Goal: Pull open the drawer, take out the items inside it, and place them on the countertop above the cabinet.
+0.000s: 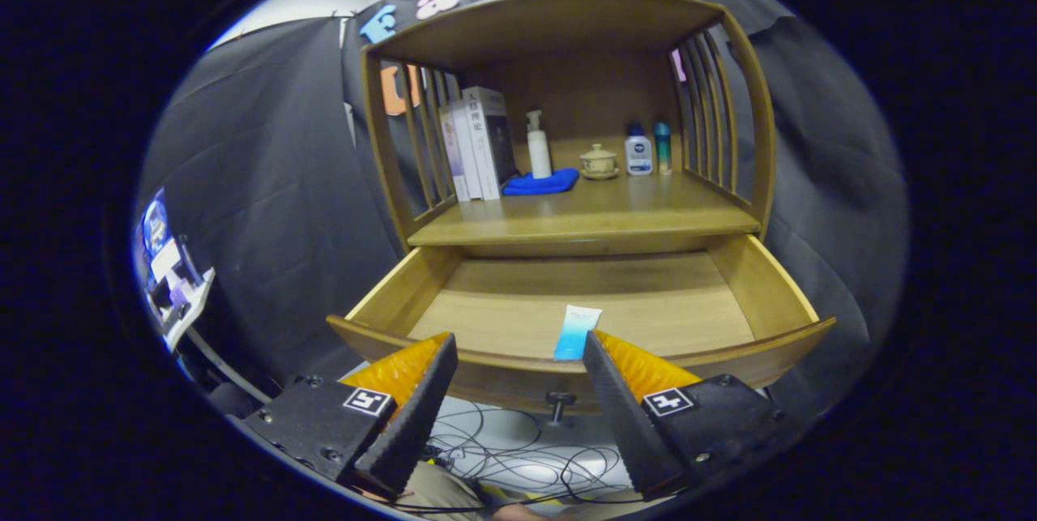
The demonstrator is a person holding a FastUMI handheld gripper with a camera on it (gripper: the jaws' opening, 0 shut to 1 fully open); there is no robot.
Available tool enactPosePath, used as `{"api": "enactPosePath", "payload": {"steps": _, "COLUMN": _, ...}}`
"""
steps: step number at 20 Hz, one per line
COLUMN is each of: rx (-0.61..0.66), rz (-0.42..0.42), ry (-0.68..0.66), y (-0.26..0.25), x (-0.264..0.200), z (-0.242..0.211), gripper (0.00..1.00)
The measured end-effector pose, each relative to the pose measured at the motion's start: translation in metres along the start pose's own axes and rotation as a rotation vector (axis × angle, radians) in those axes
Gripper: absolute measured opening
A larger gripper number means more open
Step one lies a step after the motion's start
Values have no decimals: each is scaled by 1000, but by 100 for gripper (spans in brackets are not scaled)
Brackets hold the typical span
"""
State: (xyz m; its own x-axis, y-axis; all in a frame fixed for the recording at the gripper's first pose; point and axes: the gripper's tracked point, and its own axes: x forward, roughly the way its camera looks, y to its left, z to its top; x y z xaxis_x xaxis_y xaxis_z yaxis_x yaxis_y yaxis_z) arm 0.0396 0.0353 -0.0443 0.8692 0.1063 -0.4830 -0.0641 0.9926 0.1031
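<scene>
The wooden drawer (761, 286) stands pulled out below the cabinet's countertop (599, 217). A small white-and-blue tube (577, 332) lies inside it near the front wall, upright in the view, its blue end toward me. My gripper (518, 347) hovers open in front of the drawer's front panel, a little above its knob (559, 401). The tube sits just ahead of the right finger (603, 379), nothing lies between the fingers.
On the countertop stand books (478, 140), a white pump bottle (538, 147) on a blue cloth (541, 182), a lidded cup (599, 161) and two small bottles (648, 150). Slatted side rails flank the shelf. Cables (502, 456) lie on the floor below.
</scene>
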Motion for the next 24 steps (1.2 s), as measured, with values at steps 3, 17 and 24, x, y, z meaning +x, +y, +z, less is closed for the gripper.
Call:
{"api": "enactPosePath", "payload": {"steps": 3, "rx": 46, "rz": -34, "ry": 105, "y": -11, "x": 23, "z": 4, "gripper": 98}}
{"api": "enactPosePath", "payload": {"steps": 17, "rx": 151, "rz": -105, "ry": 538, "y": -28, "x": 99, "z": -9, "gripper": 97}}
{"api": "enactPosePath", "payload": {"steps": 24, "rx": 196, "rz": -159, "ry": 736, "y": -38, "x": 130, "z": -41, "gripper": 93}}
